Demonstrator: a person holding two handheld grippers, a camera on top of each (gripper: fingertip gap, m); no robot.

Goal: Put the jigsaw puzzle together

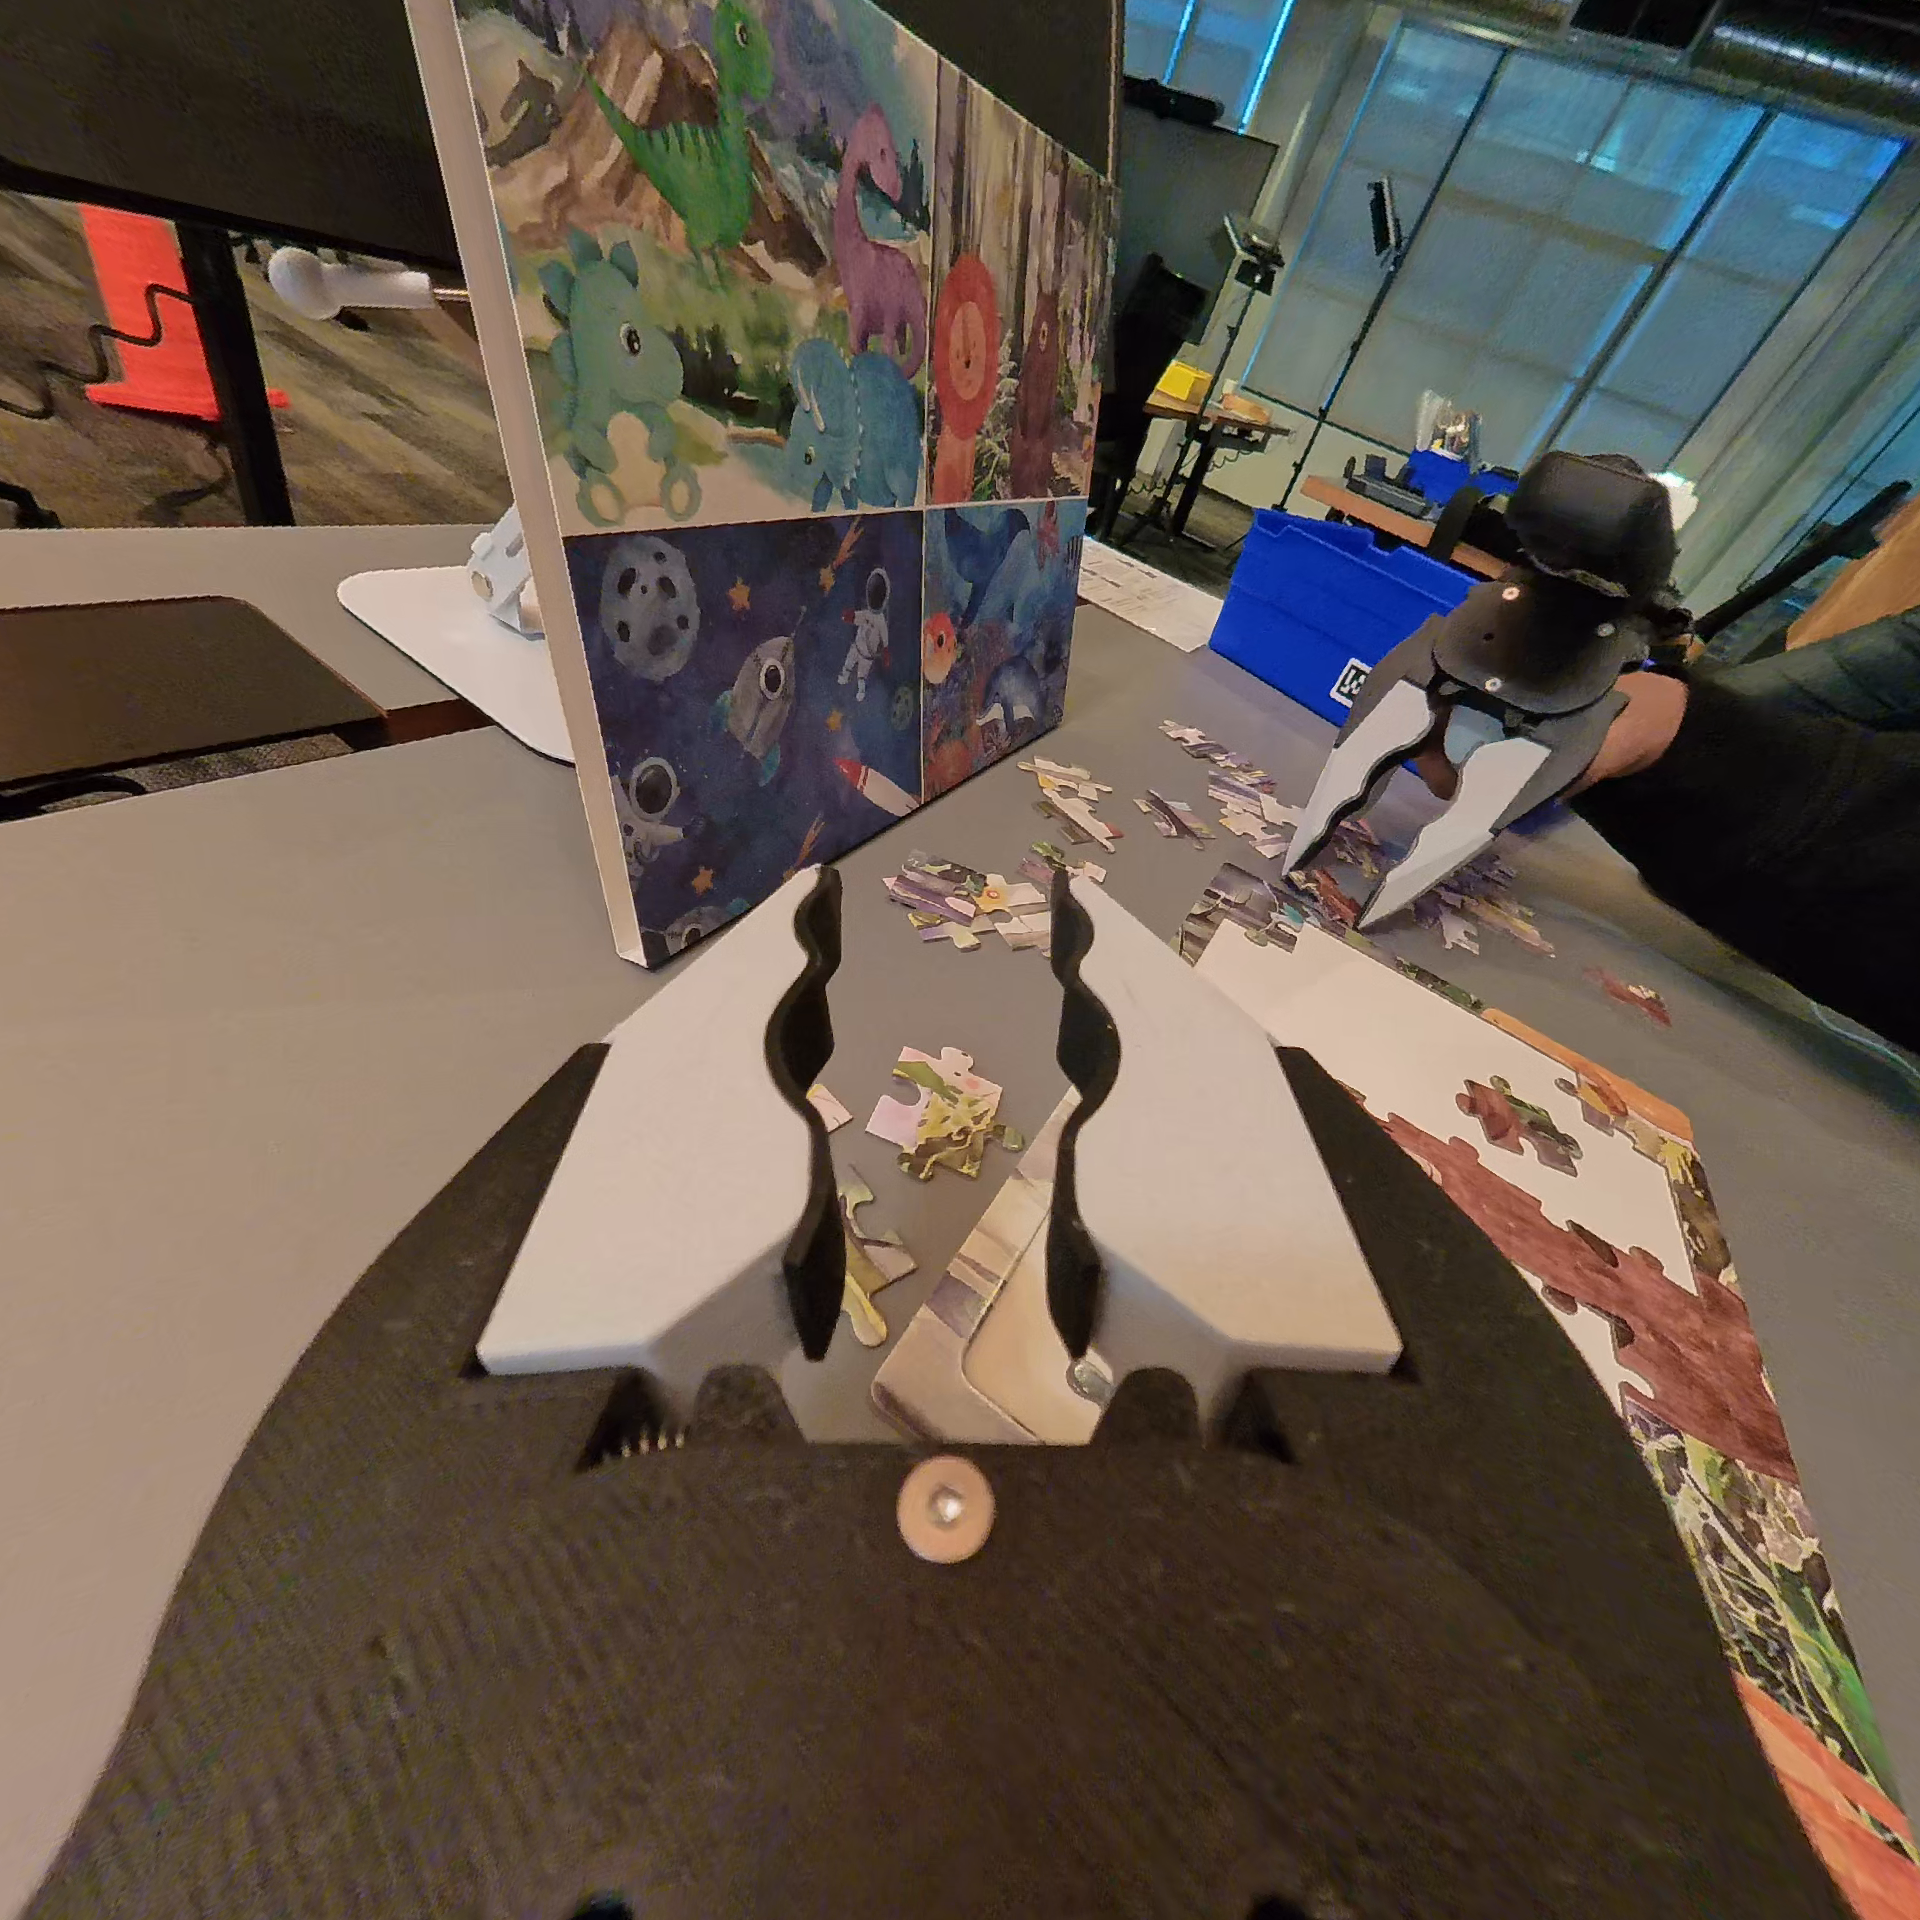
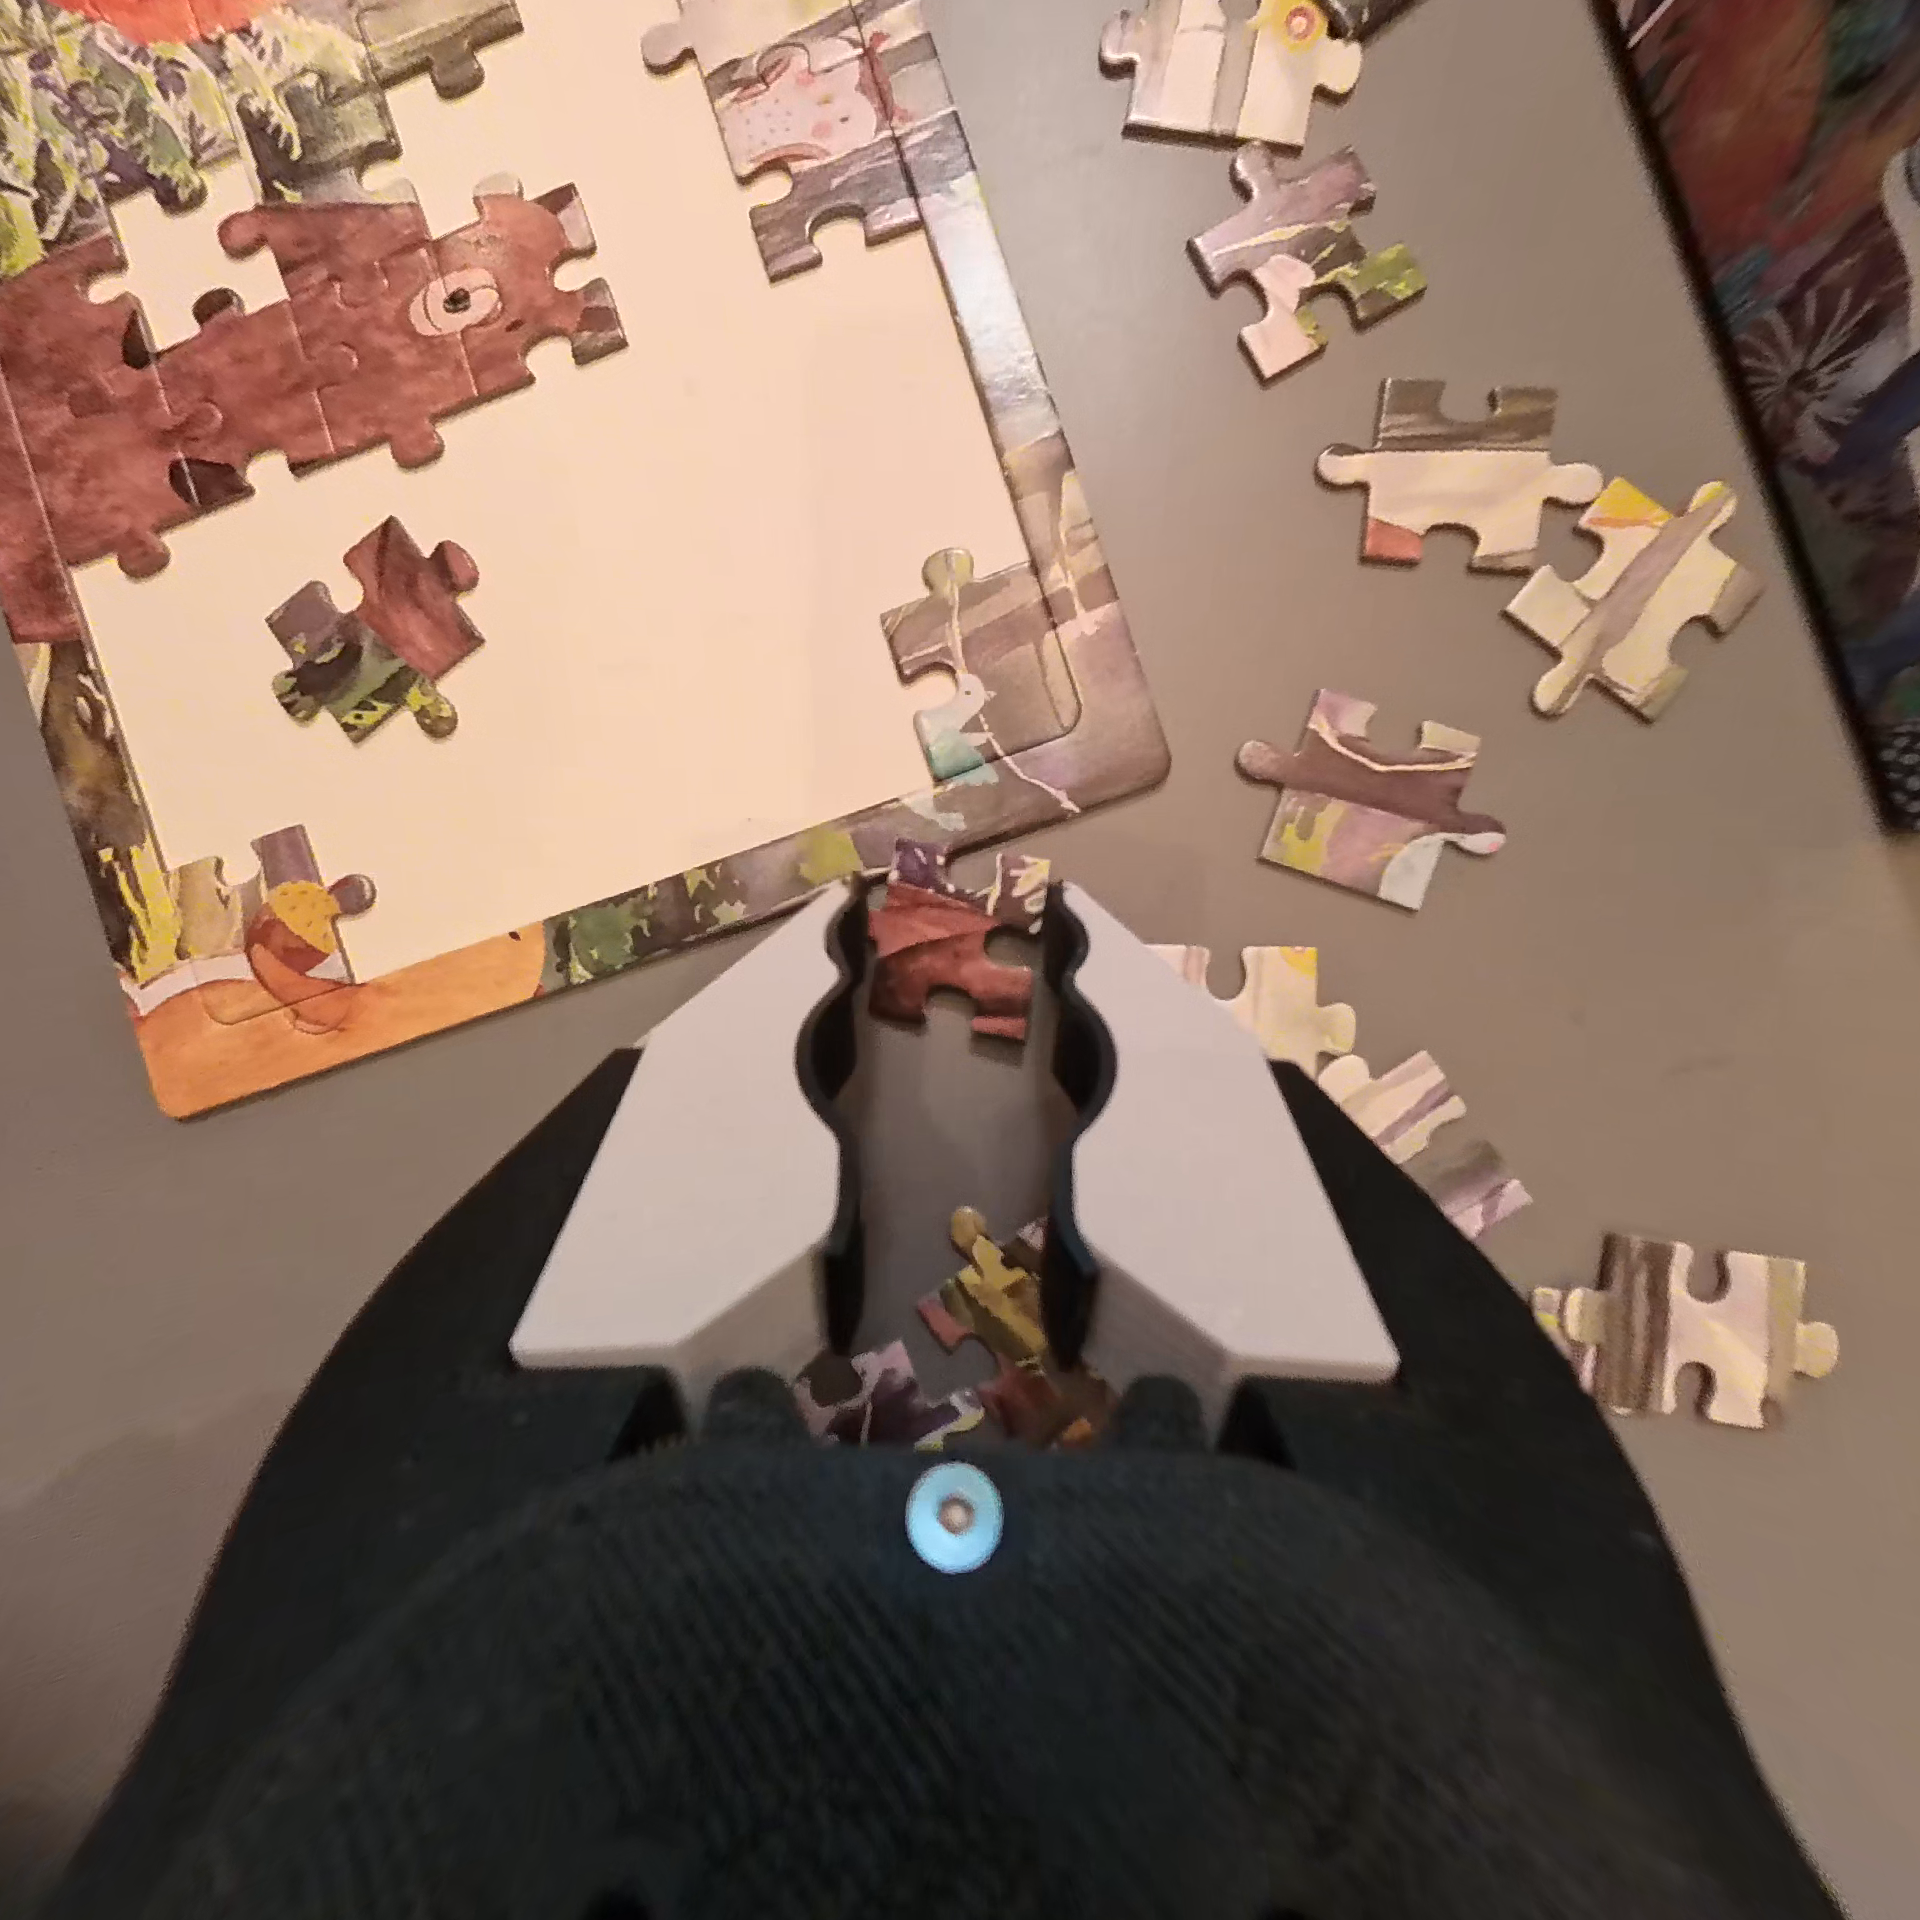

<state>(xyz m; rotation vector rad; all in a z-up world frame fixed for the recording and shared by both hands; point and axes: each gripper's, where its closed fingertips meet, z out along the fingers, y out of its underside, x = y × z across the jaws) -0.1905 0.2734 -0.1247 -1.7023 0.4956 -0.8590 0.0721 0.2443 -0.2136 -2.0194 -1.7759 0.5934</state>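
Two grippers are in your hands, and both stand with their jaws parted. Your left gripper (image 1: 940,894), grey-fingered on a black printed body, hovers low over the grey table (image 1: 312,987) and points toward the upright picture box with dinosaur, space and sea panels (image 1: 769,468); its fingers are well apart with nothing between them, and a loose green-and-pink jigsaw piece (image 1: 945,1112) lies on the table beneath the gap. Your right gripper (image 2: 954,896) (image 1: 1340,894) tilts steeply down, tips at the table just off the near corner of the rectangular puzzle tray with the cream base and painted border (image 2: 1081,665). Its fingers sit a moderate way apart on either side of a brown-and-purple jigsaw piece (image 2: 935,956); the pictures do not show whether they touch it. In the left wrist view your hand in a dark sleeve (image 1: 1642,727) grips that tool from behind, the forearm reaching in from the right. Inside the tray a joined brown bear section (image 2: 312,343) fills the left part, one brown-and-green piece (image 2: 374,634) lies alone on the cream base, and pale purple loose pieces (image 2: 1455,488) are scattered on the table to the right of it.
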